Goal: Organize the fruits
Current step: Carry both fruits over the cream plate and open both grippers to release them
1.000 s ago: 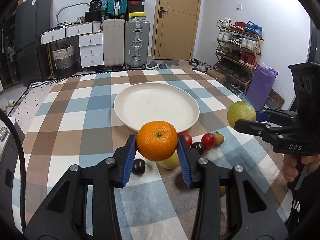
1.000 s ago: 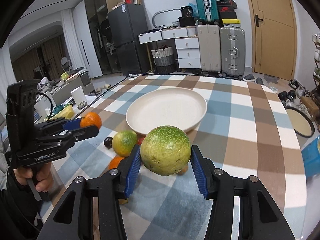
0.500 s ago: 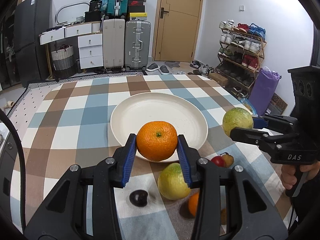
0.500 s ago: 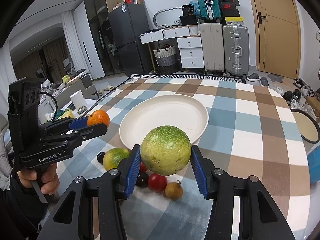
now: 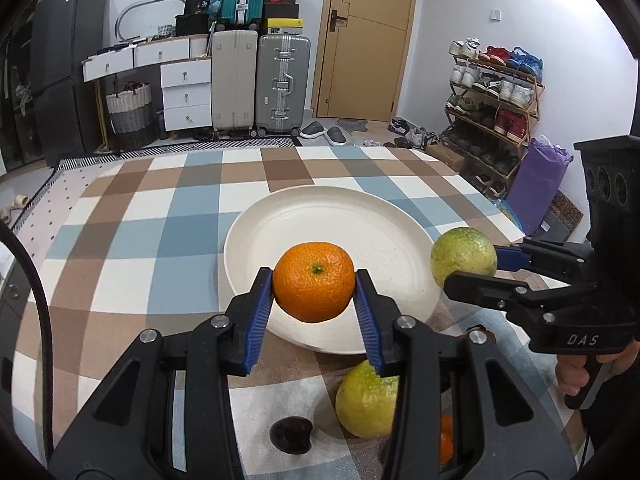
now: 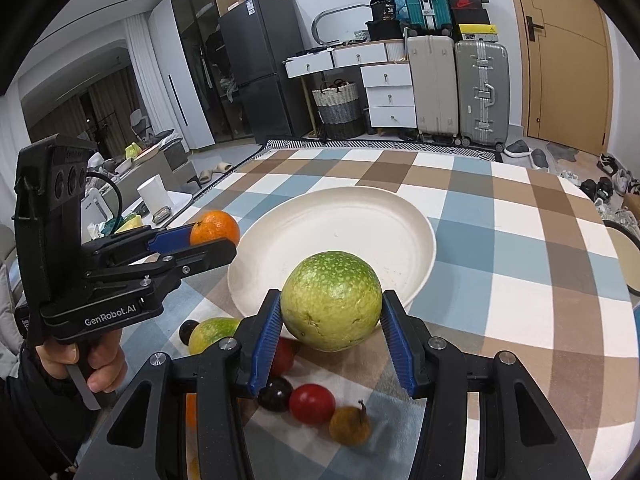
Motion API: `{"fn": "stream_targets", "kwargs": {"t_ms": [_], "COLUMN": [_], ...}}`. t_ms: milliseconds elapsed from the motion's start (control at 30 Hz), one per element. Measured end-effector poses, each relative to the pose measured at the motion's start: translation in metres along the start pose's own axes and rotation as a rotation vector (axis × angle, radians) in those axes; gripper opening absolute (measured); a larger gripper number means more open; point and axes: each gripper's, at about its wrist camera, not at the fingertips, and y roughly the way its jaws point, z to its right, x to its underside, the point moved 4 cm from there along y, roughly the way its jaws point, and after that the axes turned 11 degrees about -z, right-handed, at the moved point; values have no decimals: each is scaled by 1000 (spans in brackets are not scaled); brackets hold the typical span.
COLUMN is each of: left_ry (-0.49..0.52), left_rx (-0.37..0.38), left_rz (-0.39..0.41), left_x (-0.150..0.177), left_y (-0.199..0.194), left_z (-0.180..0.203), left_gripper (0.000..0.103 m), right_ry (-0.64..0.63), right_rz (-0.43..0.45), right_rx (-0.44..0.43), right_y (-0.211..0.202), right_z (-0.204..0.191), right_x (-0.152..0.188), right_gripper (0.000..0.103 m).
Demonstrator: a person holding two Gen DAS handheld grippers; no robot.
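Observation:
My left gripper (image 5: 315, 294) is shut on an orange (image 5: 314, 282) and holds it over the near rim of the empty cream plate (image 5: 320, 224). My right gripper (image 6: 331, 314) is shut on a green-yellow round fruit (image 6: 331, 300) just short of the plate's (image 6: 360, 220) near rim. Each gripper shows in the other's view: the right one with its fruit (image 5: 464, 256), the left one with its orange (image 6: 215, 233). Loose on the checked cloth lie another green-yellow fruit (image 5: 366, 400), a dark cherry (image 5: 291, 434), a red fruit (image 6: 312, 403) and a small brown fruit (image 6: 350, 426).
The table has a checked cloth (image 5: 160, 216) with its far edge near suitcases (image 5: 282, 84) and drawers. A shoe rack (image 5: 492, 92) stands at the right. An orange fruit (image 5: 446, 438) lies partly hidden behind my left finger.
Both grippers have moved forward with their fruits, from above the loose fruit pile to the plate's near rim. The plate looks larger and closer.

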Motion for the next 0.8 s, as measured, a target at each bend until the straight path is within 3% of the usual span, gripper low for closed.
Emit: {"fn": "stream_targets", "kwargs": {"t_ms": [267,800], "left_ry": [-32,13], "left_rx": [-10,-23], "left_rz": [-23,-50], "left_x": [4,10], "left_y": [16,24], "left_z": [-9,-1], "left_gripper": [38,38], "right_ry": [12,14], "right_rz": [-22,-16], "right_rx": [-9,12], "right_y": [16,24], "right_z": [1,0], "right_x": [1,1], "right_gripper": [50,51]}}
